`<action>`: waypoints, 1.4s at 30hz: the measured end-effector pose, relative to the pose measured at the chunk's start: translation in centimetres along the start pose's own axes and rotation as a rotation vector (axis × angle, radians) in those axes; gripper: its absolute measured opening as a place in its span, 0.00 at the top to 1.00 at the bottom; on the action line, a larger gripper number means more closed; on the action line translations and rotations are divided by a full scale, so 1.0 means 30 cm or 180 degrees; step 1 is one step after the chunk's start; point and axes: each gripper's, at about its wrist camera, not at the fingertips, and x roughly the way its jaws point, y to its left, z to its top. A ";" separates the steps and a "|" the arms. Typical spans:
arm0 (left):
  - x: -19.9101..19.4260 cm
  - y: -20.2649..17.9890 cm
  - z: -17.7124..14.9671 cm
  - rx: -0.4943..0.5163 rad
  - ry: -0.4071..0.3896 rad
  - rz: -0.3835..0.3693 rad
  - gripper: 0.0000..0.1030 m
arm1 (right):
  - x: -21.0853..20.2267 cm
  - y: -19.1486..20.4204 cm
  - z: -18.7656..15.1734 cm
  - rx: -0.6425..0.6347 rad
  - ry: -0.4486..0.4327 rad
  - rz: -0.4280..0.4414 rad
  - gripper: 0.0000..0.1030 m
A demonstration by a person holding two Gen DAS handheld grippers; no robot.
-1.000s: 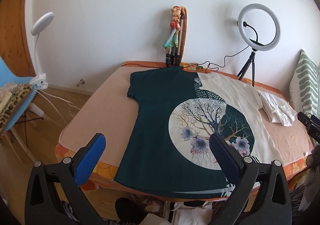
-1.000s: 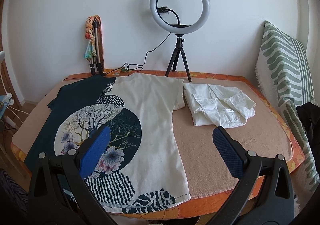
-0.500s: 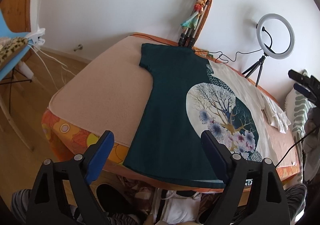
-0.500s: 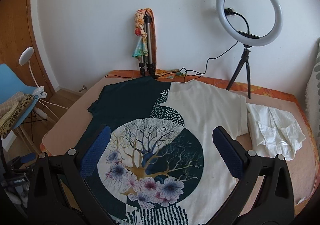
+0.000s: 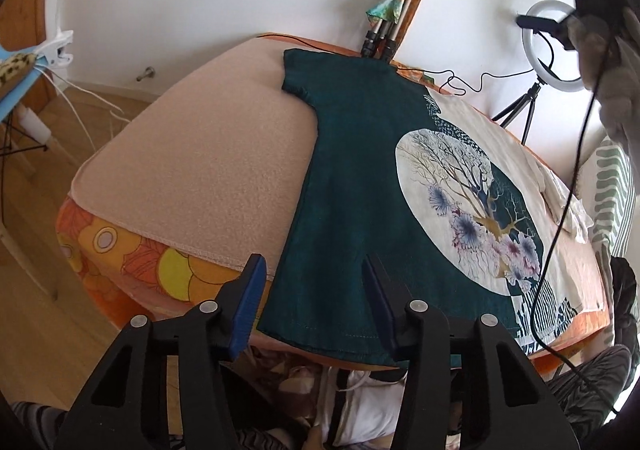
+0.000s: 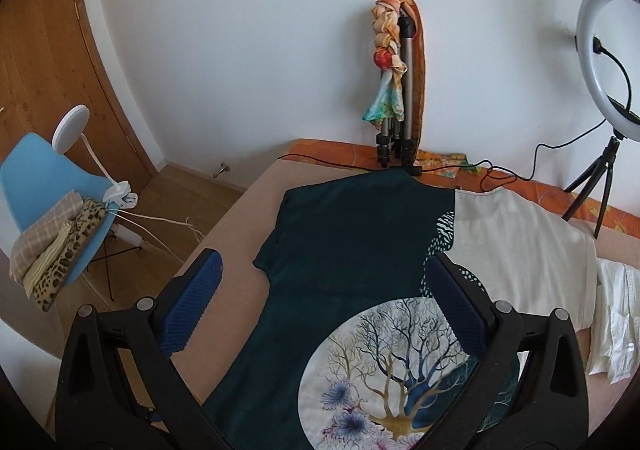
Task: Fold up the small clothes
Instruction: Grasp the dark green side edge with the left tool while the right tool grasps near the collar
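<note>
A teal and cream T-shirt (image 5: pixel 360 178) with a round tree-and-flower print lies flat on a peach towel (image 5: pixel 208 170). My left gripper (image 5: pixel 313 264) hovers just over the shirt's near left hem corner. Its jaws are closing, and the teal side edge lies below the gap, but the pads do not press on it. In the right wrist view the same T-shirt (image 6: pixel 352 242) fills the middle. My right gripper (image 6: pixel 324 260) stands open wide above its teal shoulder and left sleeve, with nothing between the fingers.
A folded white shirt (image 6: pixel 612 322) lies at the right. A ring light on a tripod (image 6: pixel 608 62) and a folded tripod wrapped in a scarf (image 6: pixel 400 90) stand at the back. A blue chair (image 6: pixel 36 178) with fabrics is at the left; a black cable (image 5: pixel 560 230) hangs at the right.
The left gripper has sunk toward the shirt's near left hem corner and its jaws have narrowed. The right gripper has swung left, from over the cream side to over the teal shoulder.
</note>
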 end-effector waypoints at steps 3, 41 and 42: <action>0.022 0.015 -0.005 -0.0005 0.0033 -0.0056 0.54 | 0.135 0.043 0.058 0.0005 0.0192 0.0081 0.00; 0.090 0.085 -0.039 -0.0061 0.0108 -0.0351 0.67 | 1.282 0.226 0.111 -0.0276 0.1334 -0.0249 0.43; 0.091 0.081 -0.041 -0.0029 0.0093 -0.0325 0.69 | 1.286 0.228 0.112 -0.0308 0.1345 -0.0257 0.43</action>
